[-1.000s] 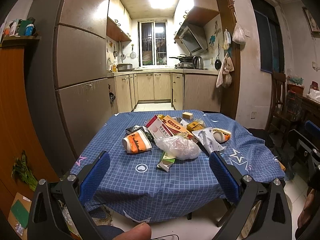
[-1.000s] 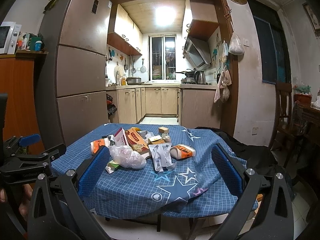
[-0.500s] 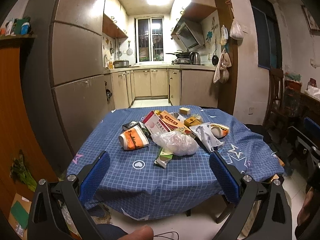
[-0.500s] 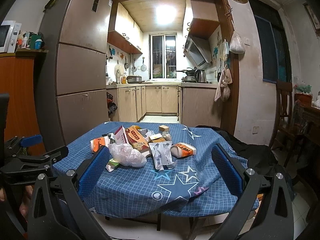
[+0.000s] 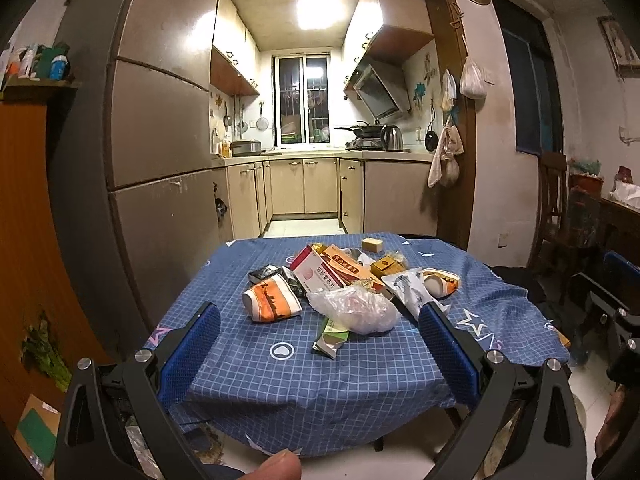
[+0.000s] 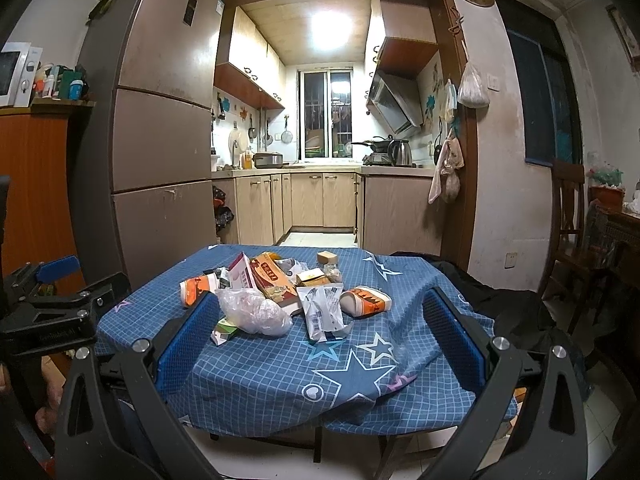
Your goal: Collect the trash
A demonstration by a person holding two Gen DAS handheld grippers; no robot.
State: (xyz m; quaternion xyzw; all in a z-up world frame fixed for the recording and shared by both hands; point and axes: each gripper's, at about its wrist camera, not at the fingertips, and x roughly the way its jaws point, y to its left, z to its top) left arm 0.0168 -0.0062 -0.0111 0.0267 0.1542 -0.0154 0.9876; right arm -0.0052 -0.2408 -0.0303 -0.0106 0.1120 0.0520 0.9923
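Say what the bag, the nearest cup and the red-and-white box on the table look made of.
Bag: thin clear plastic film, crinkled and see-through. Cup: likely printed paper, matte, orange-and-white, lying on its side. Box: probably cardboard, flat printed faces, sharp folded edges.

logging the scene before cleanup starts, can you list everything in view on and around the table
tablecloth: 1, blue checked with stars, over the table
paper cups: 2, orange and white, on their sides, one at each end of the pile
plastic bag: 1, clear, crumpled, front of pile
red and white box: 1, middle of pile
orange box: 1, behind it
white wrapper: 1, right of bag
green carton: 1, partly under bag
tan block: 1, far edge
fridge: 1, brown, left
kettle: 1, steel, kitchen counter
left claw: open, empty
right claw: open, empty
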